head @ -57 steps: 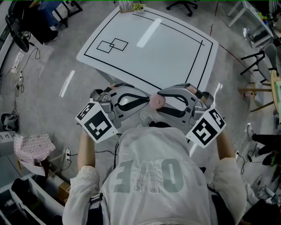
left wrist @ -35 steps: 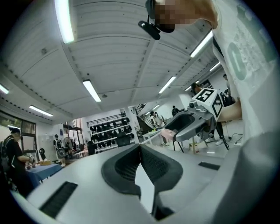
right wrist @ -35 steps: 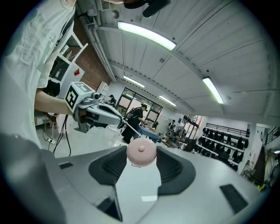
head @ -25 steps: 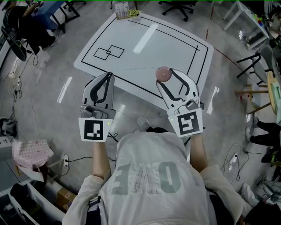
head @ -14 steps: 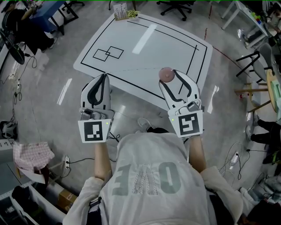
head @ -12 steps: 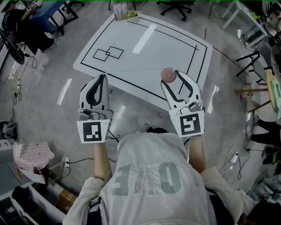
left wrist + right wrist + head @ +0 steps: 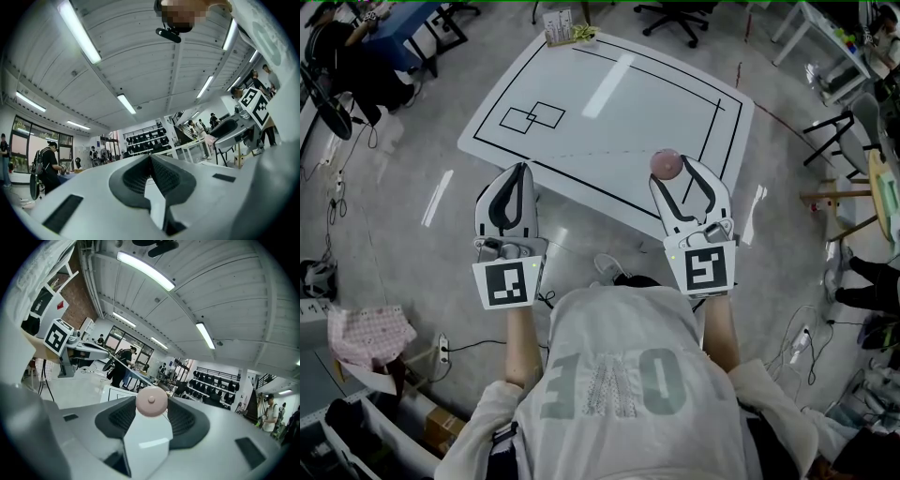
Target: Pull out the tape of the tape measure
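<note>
In the head view a round pink tape measure [image 7: 665, 161] sits between the fingertips of my right gripper [image 7: 672, 170], which is shut on it above the near edge of the white table [image 7: 609, 103]. A thin tape [image 7: 591, 150] runs from it leftwards to the tip of my left gripper [image 7: 520, 170], whose jaws are shut on the tape's end. In the right gripper view the tape measure [image 7: 151, 403] is pinched between the dark pads. The left gripper view shows my left gripper [image 7: 151, 157] with its pads pressed together, and the tape itself is too thin to make out there.
The table carries black outline markings and a small stand [image 7: 562, 23] at its far edge. Office chairs [image 7: 675, 11] and desks ring the floor. Cables [image 7: 605, 267] lie below my hands, and a box with pink cloth [image 7: 366, 323] stands at the left.
The grippers, earlier close together at my chest around the tape measure, now stand apart over the table's edge. In the last second the right one drifted slightly right, and the tape stretches between them.
</note>
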The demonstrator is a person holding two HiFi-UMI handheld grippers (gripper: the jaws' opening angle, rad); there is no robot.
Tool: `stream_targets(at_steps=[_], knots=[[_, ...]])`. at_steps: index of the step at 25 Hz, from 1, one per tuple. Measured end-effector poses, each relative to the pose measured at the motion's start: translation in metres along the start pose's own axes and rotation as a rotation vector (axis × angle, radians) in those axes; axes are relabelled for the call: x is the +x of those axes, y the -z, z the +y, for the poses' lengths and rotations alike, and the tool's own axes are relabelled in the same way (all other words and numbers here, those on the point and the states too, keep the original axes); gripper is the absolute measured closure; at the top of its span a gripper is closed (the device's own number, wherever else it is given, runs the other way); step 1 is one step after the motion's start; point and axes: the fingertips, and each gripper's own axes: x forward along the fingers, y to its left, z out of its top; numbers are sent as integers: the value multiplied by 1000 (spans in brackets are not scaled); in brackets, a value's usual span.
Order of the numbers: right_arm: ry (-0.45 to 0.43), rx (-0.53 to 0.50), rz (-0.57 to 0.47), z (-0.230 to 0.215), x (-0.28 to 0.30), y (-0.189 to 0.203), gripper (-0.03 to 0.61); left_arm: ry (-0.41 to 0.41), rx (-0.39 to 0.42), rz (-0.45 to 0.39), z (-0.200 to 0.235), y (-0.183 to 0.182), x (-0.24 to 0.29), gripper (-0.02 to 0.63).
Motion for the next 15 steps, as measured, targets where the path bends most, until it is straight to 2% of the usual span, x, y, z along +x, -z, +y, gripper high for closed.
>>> stream_targets(at_steps=[8, 15], knots=[[1, -90, 46, 7, 2, 5, 350, -34, -9, 44, 9, 10, 1, 586], [53, 14, 58, 6, 4, 11, 351, -74, -14, 42, 8, 10, 4, 586]])
